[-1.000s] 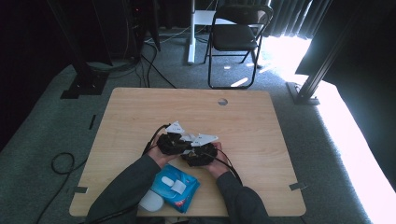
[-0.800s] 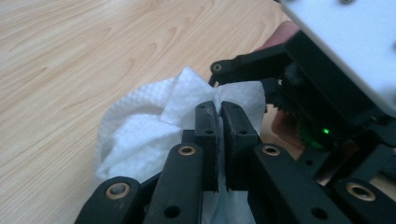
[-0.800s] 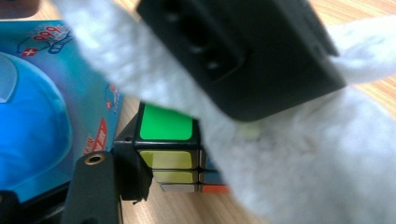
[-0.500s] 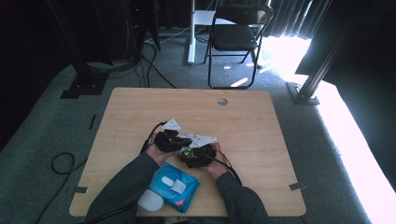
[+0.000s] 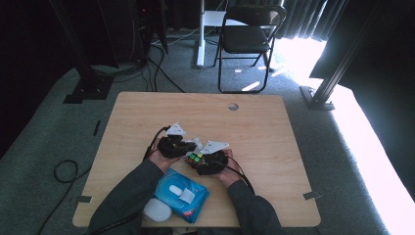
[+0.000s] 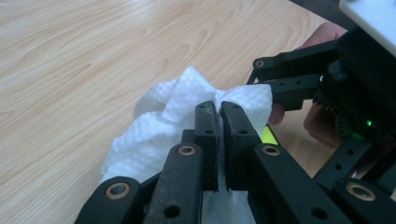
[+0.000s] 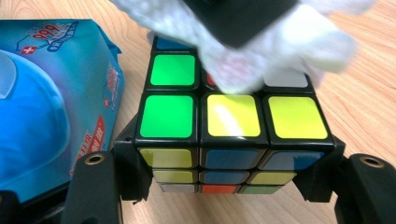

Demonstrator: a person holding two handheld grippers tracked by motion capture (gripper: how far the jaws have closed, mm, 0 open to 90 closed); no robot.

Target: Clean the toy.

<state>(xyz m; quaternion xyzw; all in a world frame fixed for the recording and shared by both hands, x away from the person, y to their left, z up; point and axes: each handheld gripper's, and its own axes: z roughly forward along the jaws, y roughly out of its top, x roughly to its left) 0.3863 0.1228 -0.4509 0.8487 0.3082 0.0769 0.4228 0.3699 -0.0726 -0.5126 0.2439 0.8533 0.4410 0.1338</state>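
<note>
Cube [image 7: 224, 121]: we brace it in right claw [image 7: 224, 186], steadying for wiping | Wipe [image 6: 154, 126]: left claw [image 6: 218, 109] pinches it against cube top | Wipes pack [image 5: 182, 195]: near on desk [image 5: 274, 122]

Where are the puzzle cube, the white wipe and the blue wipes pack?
puzzle cube [image 7: 232, 115], right gripper view, yellow top sticker.
white wipe [image 6: 154, 126], left gripper view, crumpled middle.
blue wipes pack [image 5: 182, 192], high view, white lid flap.

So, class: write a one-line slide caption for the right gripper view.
Right gripper clamps a puzzle cube while a white wipe rubs its top.
</note>
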